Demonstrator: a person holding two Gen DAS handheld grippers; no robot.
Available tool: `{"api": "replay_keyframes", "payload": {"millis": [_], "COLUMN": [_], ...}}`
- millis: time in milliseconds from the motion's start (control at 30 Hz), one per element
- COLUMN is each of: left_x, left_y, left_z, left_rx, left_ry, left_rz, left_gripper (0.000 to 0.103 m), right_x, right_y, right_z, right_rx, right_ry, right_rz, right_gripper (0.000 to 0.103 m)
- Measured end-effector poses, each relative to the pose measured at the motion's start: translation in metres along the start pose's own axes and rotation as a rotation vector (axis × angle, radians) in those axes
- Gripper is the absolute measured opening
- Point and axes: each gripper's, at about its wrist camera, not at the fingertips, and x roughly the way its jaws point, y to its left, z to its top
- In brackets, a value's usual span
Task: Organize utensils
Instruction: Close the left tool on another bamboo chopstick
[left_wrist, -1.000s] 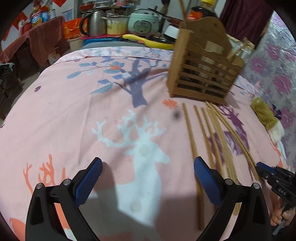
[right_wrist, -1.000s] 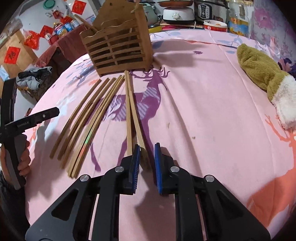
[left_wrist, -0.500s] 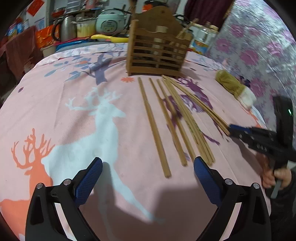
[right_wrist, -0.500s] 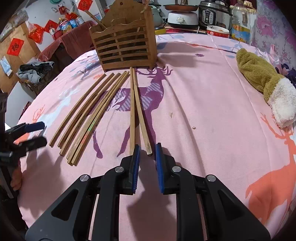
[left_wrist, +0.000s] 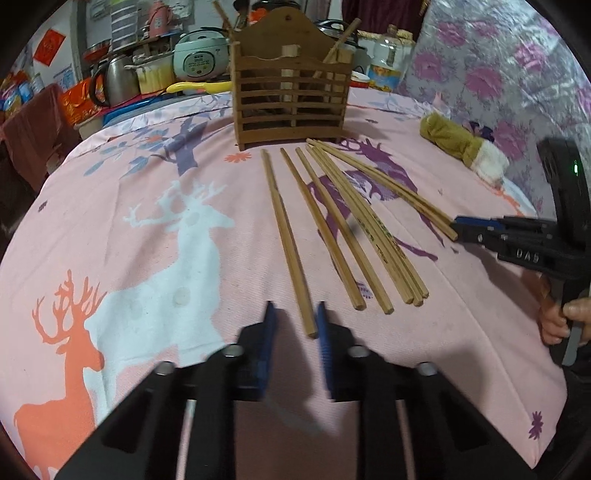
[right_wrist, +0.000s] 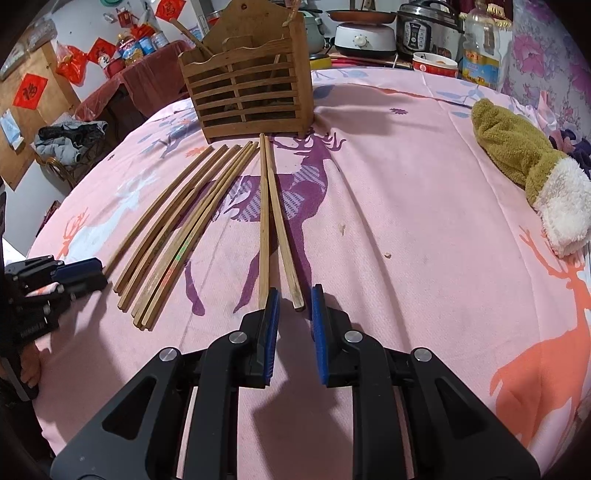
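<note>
Cluttered kitchen behind a pink deer-print counter (left_wrist: 155, 236). Slatted wooden holder (left_wrist: 291, 103) at the back, chopsticks (left_wrist: 332, 229) fanned before it, plush mitt (right_wrist: 528, 173) aside. Left tool (left_wrist: 295, 325) closing around 1 chopstick end; right tool (right_wrist: 293, 314) narrow, gripping nothing.

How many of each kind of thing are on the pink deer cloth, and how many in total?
Chopsticks lying loose on the cloth: 8
Wooden slatted holder: 1
Olive and white plush item: 1
Total: 10
</note>
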Motion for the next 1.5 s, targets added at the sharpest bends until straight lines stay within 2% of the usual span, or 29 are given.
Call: {"api": "replay_keyframes", "payload": {"millis": [167,333,367,400,467,600,767,867,900,967,1033,1100,1200,1267,1367,1500], "left_x": [-0.007,0.002,0.001,-0.002,-0.009,-0.014,-0.004,0.003,0.002,0.0,-0.006,-0.018,-0.03,-0.031,-0.028,-0.026], "left_y": [0.011,0.017,0.016,0.016,0.019,0.022,0.002,-0.009,-0.009,-0.004,0.002,0.007,0.01,0.011,0.011,0.012], "left_z": [0.004,0.005,0.005,0.004,0.005,0.006,0.003,0.0,-0.001,-0.001,0.0,0.002,0.006,0.008,0.009,0.01], "left_rx": [-0.039,-0.061,-0.055,-0.053,-0.068,-0.093,-0.007,0.048,0.049,0.026,0.0,-0.019,-0.034,-0.04,-0.045,-0.051], "left_ry": [-0.038,0.007,0.002,-0.007,-0.042,-0.061,-0.016,0.013,0.011,0.004,-0.025,-0.08,-0.13,-0.134,-0.12,-0.112], "left_rz": [0.02,0.014,0.014,0.008,0.009,-0.042,-0.023,0.017,0.009,0.0,0.004,-0.007,-0.007,-0.013,-0.025,-0.035], "left_gripper": [0.014,0.015,0.019,0.034,0.052,0.054,0.051,0.035,0.021,0.007,0.007,0.006,0.006,0.006,0.006,0.006], "right_x": [0.0,0.0,-0.001,0.0,0.0,0.0,0.0,0.0,0.0,-0.001,-0.002,-0.006,-0.013,-0.017,-0.017,-0.008], "right_y": [0.004,0.004,0.003,0.002,-0.001,-0.003,-0.003,-0.003,-0.004,-0.005,-0.005,-0.006,-0.011,-0.013,-0.012,-0.01], "right_z": [-0.001,-0.001,-0.001,0.0,0.0,0.0,0.0,0.0,0.0,0.0,0.001,0.001,0.003,0.004,0.005,0.005], "right_rx": [-0.018,-0.02,-0.015,-0.009,0.008,0.021,0.028,0.036,0.039,0.042,0.043,0.043,0.064,0.07,0.06,0.055], "right_ry": [-0.002,-0.001,0.001,0.002,0.005,0.007,0.008,0.009,0.008,0.007,0.0,-0.019,-0.049,-0.062,-0.059,-0.025], "right_rz": [-0.02,-0.019,-0.013,-0.006,0.012,0.023,0.03,0.036,0.037,0.035,0.033,0.03,0.041,0.05,0.063,0.052], "right_gripper": [0.019,0.019,0.019,0.019,0.019,0.019,0.019,0.019,0.019,0.018,0.018,0.011,0.008,0.009,0.019,0.02]}}
